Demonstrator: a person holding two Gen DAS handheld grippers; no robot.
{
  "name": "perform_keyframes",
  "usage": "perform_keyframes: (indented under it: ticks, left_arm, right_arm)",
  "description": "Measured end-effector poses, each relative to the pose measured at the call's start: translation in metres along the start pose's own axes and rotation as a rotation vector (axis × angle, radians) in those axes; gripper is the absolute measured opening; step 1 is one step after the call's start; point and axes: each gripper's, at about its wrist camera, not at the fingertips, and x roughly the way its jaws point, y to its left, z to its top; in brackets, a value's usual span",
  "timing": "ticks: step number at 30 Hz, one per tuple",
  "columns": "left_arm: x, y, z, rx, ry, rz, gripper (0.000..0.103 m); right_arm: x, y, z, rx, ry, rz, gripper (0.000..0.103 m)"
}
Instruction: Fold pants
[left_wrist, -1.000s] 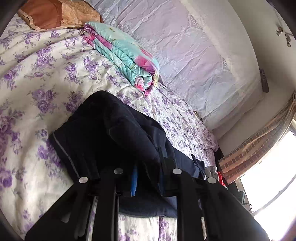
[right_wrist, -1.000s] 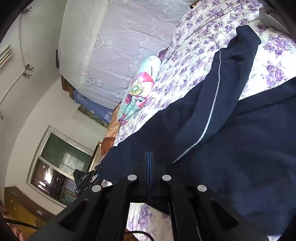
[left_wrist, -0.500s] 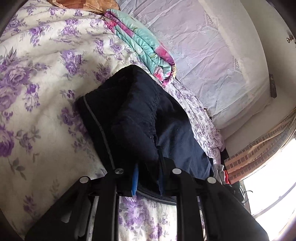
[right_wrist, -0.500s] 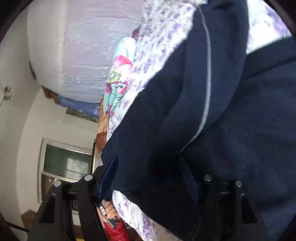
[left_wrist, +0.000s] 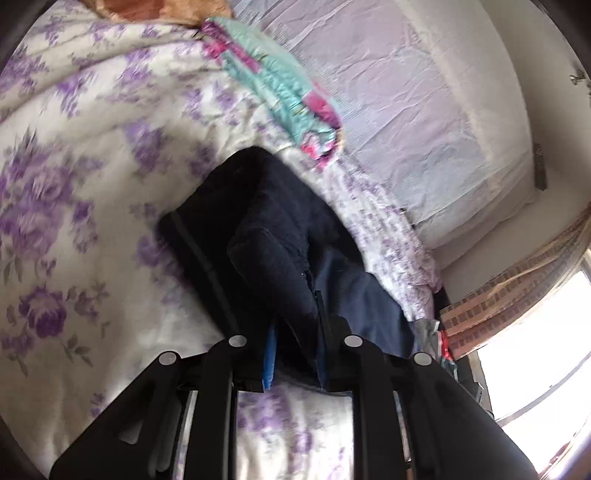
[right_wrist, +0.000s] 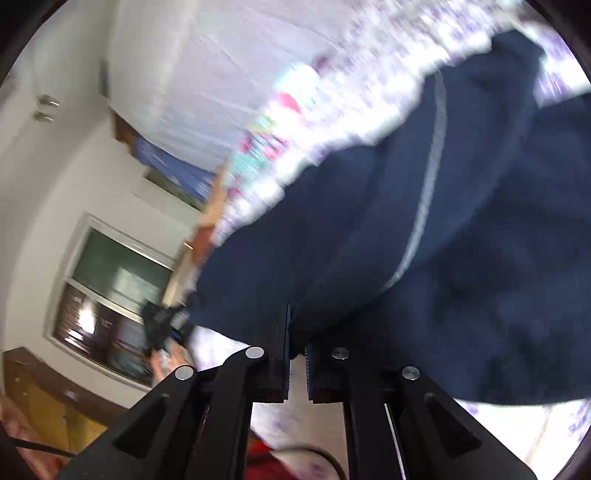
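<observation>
The dark navy pants (left_wrist: 266, 229) lie bunched on the purple-flowered bed sheet (left_wrist: 74, 184), a thin grey stripe running down one leg (right_wrist: 424, 206). My left gripper (left_wrist: 295, 354) is shut on a thick fold of them, with cloth filling the space between its blue pads. In the right wrist view the pants (right_wrist: 461, 277) spread across the right side. My right gripper (right_wrist: 296, 347) has its jaws closing to a narrow slit, and the pants' edge is pinched at the tips. The picture is blurred there.
A folded teal and pink quilt (left_wrist: 280, 85) lies on the bed beyond the pants, with an orange pillow (left_wrist: 147, 5) behind it. Pale lilac cloth (left_wrist: 406, 110) covers the headboard side. A bright window with a curtain (left_wrist: 517, 295) is at the right; another window (right_wrist: 110, 288) shows at the left.
My right gripper opened around the pants' edge and has closed on it again. Both grippers sank toward the bed, and the pants came lower with them.
</observation>
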Motion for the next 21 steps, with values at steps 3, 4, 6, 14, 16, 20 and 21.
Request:
perform_keyframes:
  ticks: [3, 4, 6, 14, 16, 20, 21]
  left_arm:
    - [-0.002, 0.006, -0.007, 0.001, -0.006, 0.005, 0.017]
    - [-0.008, 0.001, -0.008, 0.002, -0.016, 0.016, 0.018]
    - [-0.025, -0.010, -0.008, 0.026, -0.062, 0.056, 0.022]
    - [-0.052, -0.080, -0.008, 0.222, -0.171, 0.099, 0.064]
    - [-0.032, -0.088, -0.006, 0.242, -0.138, 0.085, 0.065]
    - [0.033, -0.084, -0.004, 0.248, -0.040, 0.131, 0.072]
    - [0.048, -0.077, -0.004, 0.258, -0.031, 0.204, 0.072]
  right_arm:
    - [0.003, -0.010, -0.008, 0.004, -0.016, 0.040, 0.006]
    - [0.003, -0.005, -0.006, -0.004, -0.008, 0.032, 0.008]
    - [0.002, 0.001, -0.003, -0.023, 0.014, 0.027, 0.017]
    - [-0.039, 0.054, 0.006, -0.235, -0.144, -0.083, 0.054]
    - [-0.041, 0.065, 0.018, -0.284, -0.191, -0.038, 0.063]
    - [0.003, 0.090, 0.029, -0.380, -0.156, 0.032, 0.080]
    - [0.021, 0.089, 0.031, -0.402, -0.111, 0.020, 0.080]
